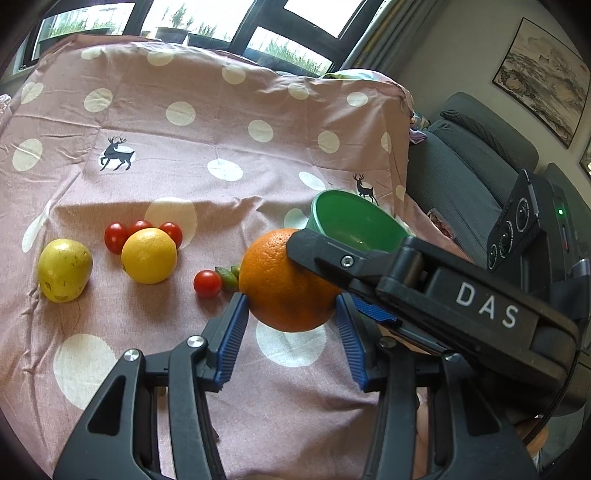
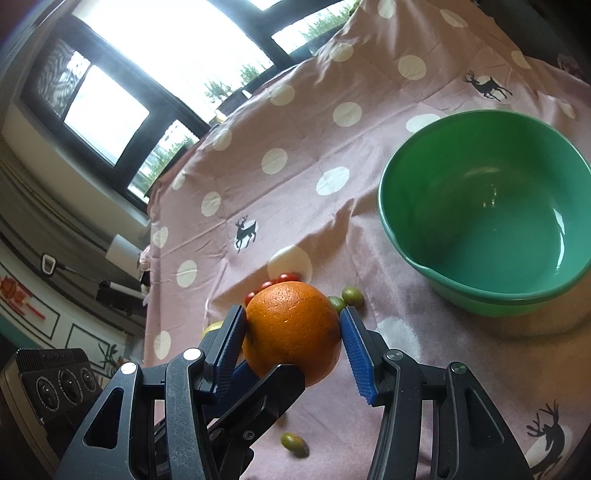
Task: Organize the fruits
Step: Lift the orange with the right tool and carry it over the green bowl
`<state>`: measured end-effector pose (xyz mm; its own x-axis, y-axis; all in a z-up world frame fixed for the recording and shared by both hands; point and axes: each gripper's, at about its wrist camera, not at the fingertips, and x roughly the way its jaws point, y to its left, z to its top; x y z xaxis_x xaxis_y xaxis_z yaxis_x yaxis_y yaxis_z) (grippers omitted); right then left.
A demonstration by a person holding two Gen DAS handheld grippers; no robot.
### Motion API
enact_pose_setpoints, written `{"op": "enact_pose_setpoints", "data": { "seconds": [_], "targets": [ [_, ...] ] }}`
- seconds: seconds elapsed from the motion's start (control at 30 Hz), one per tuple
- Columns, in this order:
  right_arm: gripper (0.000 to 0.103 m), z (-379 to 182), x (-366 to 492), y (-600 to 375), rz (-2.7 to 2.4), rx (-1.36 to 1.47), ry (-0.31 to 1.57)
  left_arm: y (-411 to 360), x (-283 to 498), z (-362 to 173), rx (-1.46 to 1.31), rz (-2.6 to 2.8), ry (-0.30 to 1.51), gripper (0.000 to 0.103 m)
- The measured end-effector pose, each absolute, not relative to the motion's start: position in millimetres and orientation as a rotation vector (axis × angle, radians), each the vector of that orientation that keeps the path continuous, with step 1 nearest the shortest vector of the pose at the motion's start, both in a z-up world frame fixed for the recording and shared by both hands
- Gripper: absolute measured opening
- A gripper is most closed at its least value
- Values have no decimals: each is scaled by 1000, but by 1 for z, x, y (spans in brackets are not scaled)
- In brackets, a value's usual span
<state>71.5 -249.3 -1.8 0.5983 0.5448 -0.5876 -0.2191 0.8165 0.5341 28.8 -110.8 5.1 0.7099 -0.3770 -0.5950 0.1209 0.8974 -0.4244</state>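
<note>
An orange (image 1: 284, 284) sits between both grippers above the pink dotted cloth (image 1: 184, 140). My left gripper (image 1: 291, 314) holds its blue pads at the orange's two sides. My right gripper (image 2: 291, 328) is also shut on the orange (image 2: 291, 328); its black finger crosses the fruit in the left wrist view. An empty green bowl (image 2: 487, 206) stands to the right. A lemon (image 1: 149, 255), a yellow-green pear (image 1: 64, 269), several cherry tomatoes (image 1: 207, 283) and small green fruits (image 2: 352, 295) lie on the cloth.
The cloth's right edge drops off towards a grey sofa (image 1: 469, 166). Windows (image 1: 184, 14) run along the far side. One small green fruit (image 2: 293, 441) lies close under the right gripper.
</note>
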Motion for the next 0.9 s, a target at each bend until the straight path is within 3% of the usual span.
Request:
{"op": "enact_pose_setpoints", "data": {
  "seconds": [0.9],
  "targets": [
    [55, 12, 70, -277, 448, 496, 742, -135, 41, 18, -291, -332, 692, 47]
  ]
}}
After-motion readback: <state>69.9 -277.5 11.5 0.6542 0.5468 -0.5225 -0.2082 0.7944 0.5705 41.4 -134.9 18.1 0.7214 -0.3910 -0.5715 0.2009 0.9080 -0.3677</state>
